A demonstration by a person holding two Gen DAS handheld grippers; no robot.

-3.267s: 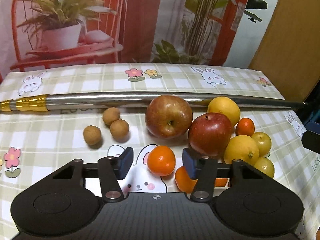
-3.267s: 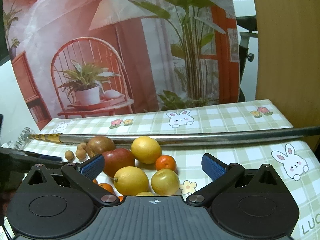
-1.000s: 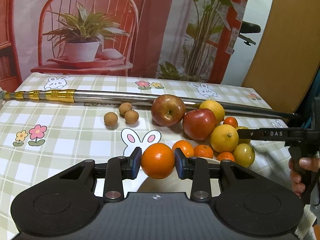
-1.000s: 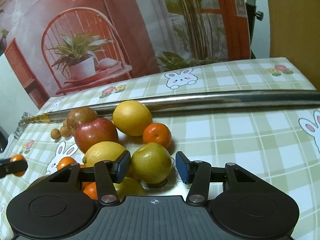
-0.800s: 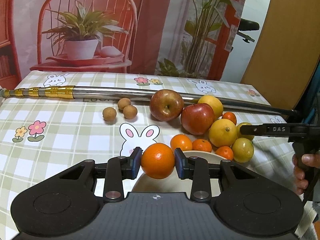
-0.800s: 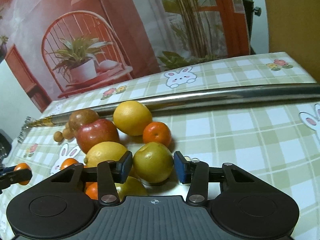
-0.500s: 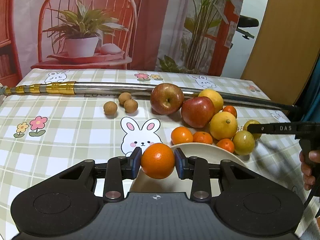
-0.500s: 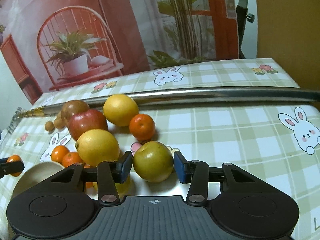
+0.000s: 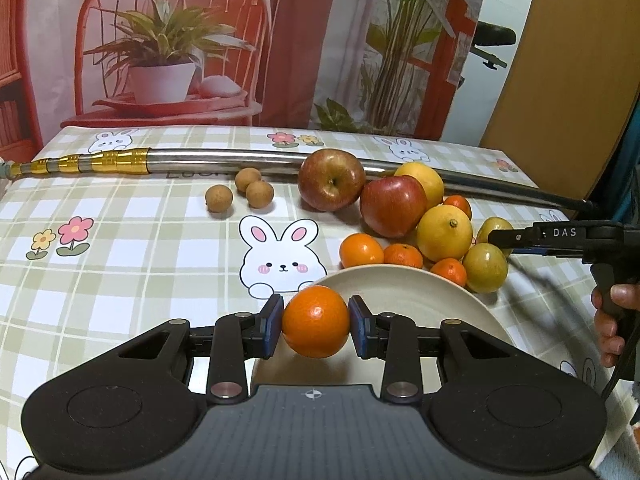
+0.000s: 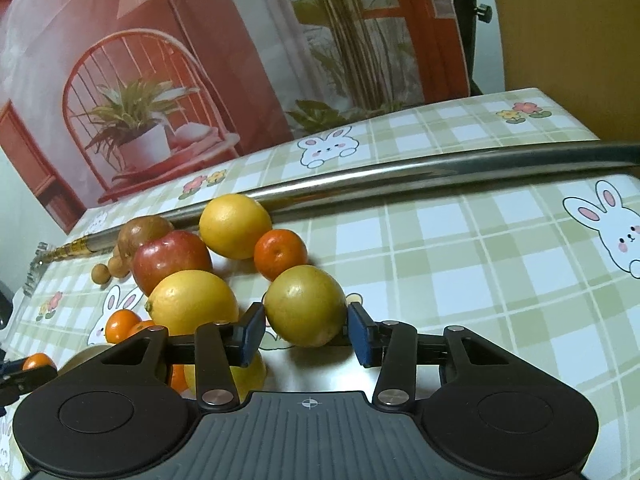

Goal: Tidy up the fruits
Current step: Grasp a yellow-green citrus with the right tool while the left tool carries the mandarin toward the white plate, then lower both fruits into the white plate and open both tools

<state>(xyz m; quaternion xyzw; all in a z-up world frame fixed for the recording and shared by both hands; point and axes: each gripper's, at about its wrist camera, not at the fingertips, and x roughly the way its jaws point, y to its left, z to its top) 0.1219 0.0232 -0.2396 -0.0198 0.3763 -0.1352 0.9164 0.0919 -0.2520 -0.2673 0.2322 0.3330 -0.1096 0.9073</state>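
Note:
My left gripper (image 9: 316,326) is shut on an orange (image 9: 316,320), held over the near-left rim of a cream plate (image 9: 416,288). My right gripper (image 10: 306,330) is shut on a yellow-green round fruit (image 10: 306,308), both blue pads against its sides, just above the tablecloth. Behind and to its left lies the pile: two red apples (image 9: 392,206), lemons (image 10: 192,302), small tangerines (image 10: 280,254) and a second yellow-green fruit (image 9: 485,267). In the left wrist view the right gripper (image 9: 500,237) shows from the side, a hand below it.
A long steel pole (image 9: 224,157) with a gold end lies across the back of the table. Three small brown longans (image 9: 240,192) sit left of the apples. The checked tablecloth (image 10: 480,280) with rabbit prints stretches right of the pile. A printed backdrop hangs behind.
The right jaws narrowed onto the yellow-green fruit and raised it off the pile's edge. The left gripper drew back with its orange, so more of the plate shows.

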